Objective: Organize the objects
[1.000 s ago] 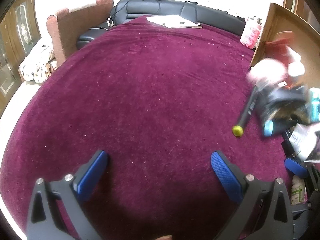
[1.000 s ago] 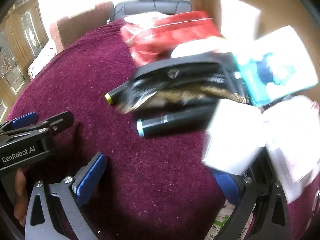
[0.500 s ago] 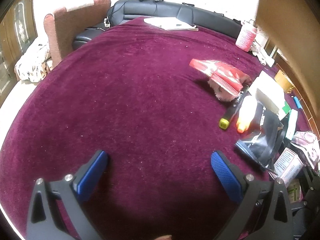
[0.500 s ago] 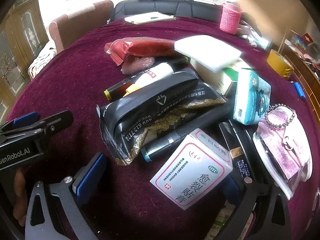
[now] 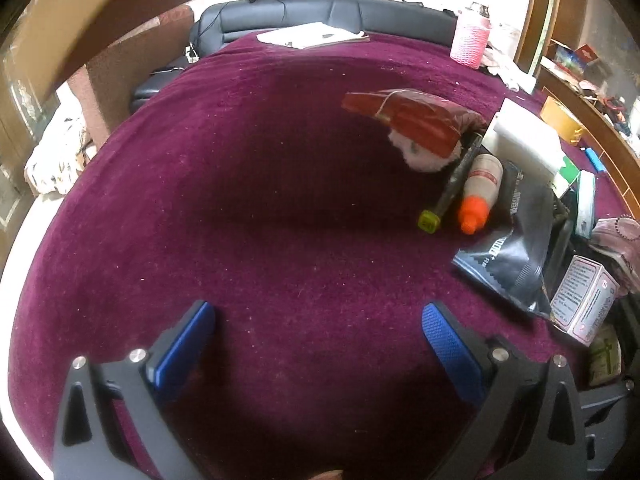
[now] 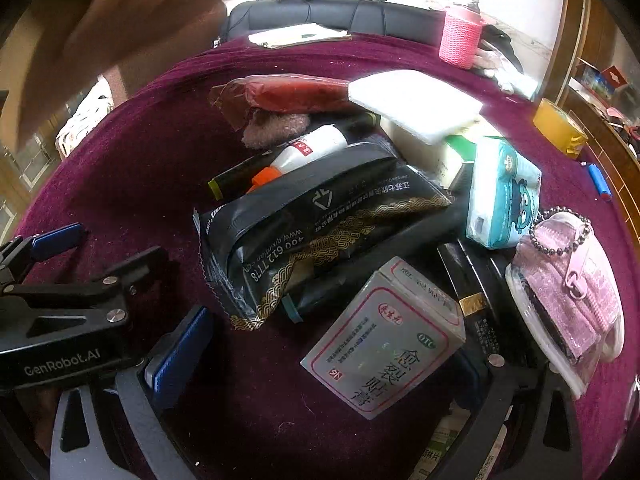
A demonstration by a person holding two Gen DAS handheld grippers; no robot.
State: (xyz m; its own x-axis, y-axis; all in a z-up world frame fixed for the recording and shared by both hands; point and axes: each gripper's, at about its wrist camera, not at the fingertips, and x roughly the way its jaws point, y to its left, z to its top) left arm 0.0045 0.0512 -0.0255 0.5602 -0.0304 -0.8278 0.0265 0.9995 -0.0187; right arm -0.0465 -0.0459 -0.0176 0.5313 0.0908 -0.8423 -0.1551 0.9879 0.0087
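Home living room: leather sofa, armchair.

Maroon cloth, black sofa, wooden cabinets

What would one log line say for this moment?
left claw: open, empty, over bare cloth | right claw: open, empty, at medicine box | pile unsorted on maroon cloth

A blurred brown shape fills the upper left; the medicine box hides the right gripper's far finger
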